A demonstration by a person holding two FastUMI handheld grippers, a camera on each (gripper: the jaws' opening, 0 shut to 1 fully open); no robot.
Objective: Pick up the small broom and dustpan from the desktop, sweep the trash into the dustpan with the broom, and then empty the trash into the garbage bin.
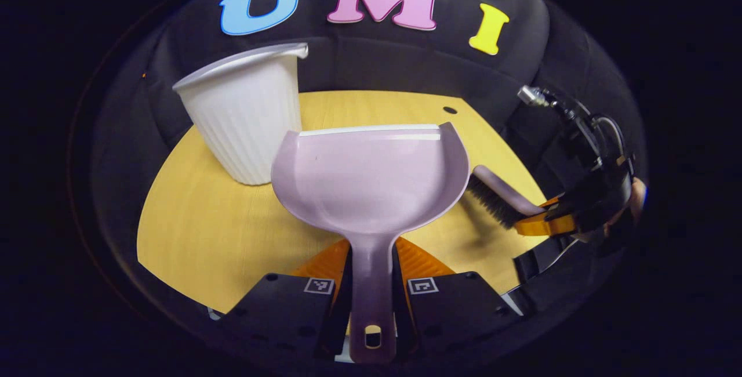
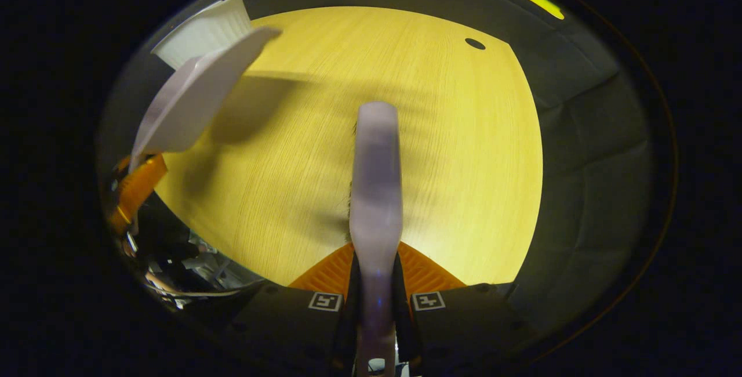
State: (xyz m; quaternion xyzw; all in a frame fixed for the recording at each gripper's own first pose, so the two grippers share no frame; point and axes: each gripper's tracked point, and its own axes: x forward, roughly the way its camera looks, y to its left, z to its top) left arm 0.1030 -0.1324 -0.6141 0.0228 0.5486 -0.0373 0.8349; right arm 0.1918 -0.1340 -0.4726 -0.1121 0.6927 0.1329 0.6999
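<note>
Fingers of the left gripper [image 1: 371,284] are pressed in on the dustpan's handle, so the dustpan [image 1: 371,180] is lifted clear of the tabletop [image 1: 220,238], its pan facing the camera and looking empty. Just behind it to the left stands the white ribbed garbage bin [image 1: 246,116]. In the right gripper view the fingers of the right gripper [image 2: 375,301] are likewise closed on the handle of the small broom [image 2: 377,191], which points forward over the bare wood; its bristles show in the left gripper view beside the dustpan's right edge, above the tabletop. No trash is visible on the wood or in the pan, though small scraps could be too fine to tell. Judging by that, the sweeping looks finished and the emptying is either in hand or just done. If any scraps remain in the pan, the next move calls for carrying it over the bin's rim and tipping its lip down
</note>
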